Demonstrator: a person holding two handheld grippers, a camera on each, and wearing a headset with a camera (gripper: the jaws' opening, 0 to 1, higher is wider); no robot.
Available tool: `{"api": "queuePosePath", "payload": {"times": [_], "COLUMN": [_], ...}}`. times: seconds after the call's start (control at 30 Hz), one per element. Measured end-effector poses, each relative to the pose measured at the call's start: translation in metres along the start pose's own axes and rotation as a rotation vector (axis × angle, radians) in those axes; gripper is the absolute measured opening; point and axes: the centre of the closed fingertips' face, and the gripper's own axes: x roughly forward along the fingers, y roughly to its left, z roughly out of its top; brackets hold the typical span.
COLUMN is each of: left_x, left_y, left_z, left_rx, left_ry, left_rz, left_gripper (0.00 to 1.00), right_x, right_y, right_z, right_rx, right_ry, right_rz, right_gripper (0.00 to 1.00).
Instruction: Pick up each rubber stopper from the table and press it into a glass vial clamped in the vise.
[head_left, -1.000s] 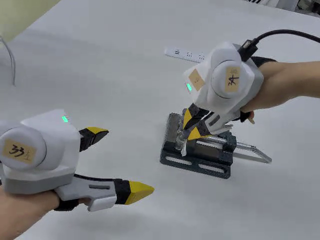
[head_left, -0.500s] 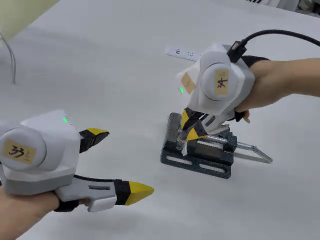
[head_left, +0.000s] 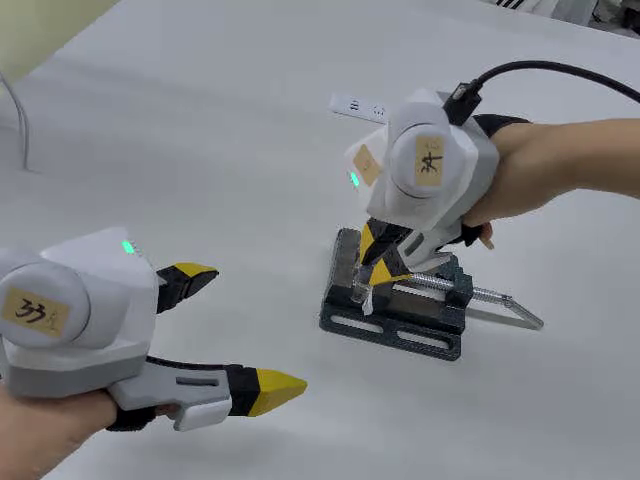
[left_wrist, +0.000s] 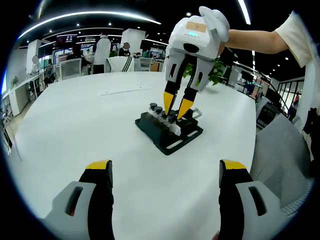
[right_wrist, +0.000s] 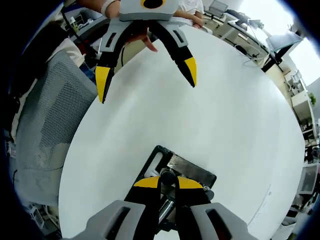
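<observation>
The right gripper (head_left: 385, 262), in a hand reaching in from the right with the wrist bent, points steeply down over the black vise (head_left: 400, 325) on the white table (head_left: 200, 130); its jaws are pinched narrowly on a dark rubber stopper (right_wrist: 167, 176) directly above a glass vial (head_left: 358, 287) clamped in the vise; the left gripper (head_left: 240, 328) hovers level, well apart from the vise, jaws spread wide and empty.

Right gripper (left_wrist: 176, 108) over the vise (left_wrist: 167, 134); left gripper (left_wrist: 165, 166) with jaws wide apart
</observation>
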Motion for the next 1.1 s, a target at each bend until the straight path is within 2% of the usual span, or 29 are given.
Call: {"api": "queuePosePath", "payload": {"times": [0.1, 0.2, 0.47, 0.77, 0.93, 1.1], "left_x": [0.0020, 0.0046, 0.0068, 0.0064, 0.0074, 0.0081], "left_y": [-0.0014, -0.0033, -0.0048, -0.0057, -0.0078, -0.0076], "left_z": [0.0004, 0.0022, 0.0024, -0.0008, 0.0004, -0.0016], "left_rx": [0.000, 0.002, -0.001, -0.011, -0.012, -0.018], "left_ry": [0.000, -0.002, -0.008, -0.009, -0.014, -0.012], "left_rz": [-0.004, -0.008, -0.009, -0.003, -0.005, -0.007], "left_gripper": [0.87, 0.87, 0.87, 0.86, 0.86, 0.86], "right_x": [-0.0002, -0.0001, -0.0011, -0.0002, 0.0008, 0.0011], "right_y": [-0.0005, -0.0006, 0.0035, 0.0030, 0.0029, 0.0037], "right_z": [-0.0007, -0.0012, -0.0018, -0.0018, -0.0028, -0.0020], "right_rx": [0.039, 0.115, 0.155, 0.228, 0.275, 0.251], "right_ry": [-0.003, -0.014, -0.034, -0.089, -0.139, -0.168], "right_rz": [0.005, 0.007, -0.018, -0.090, -0.141, -0.165], "right_gripper": [0.05, 0.05, 0.04, 0.04, 0.04, 0.04]}}
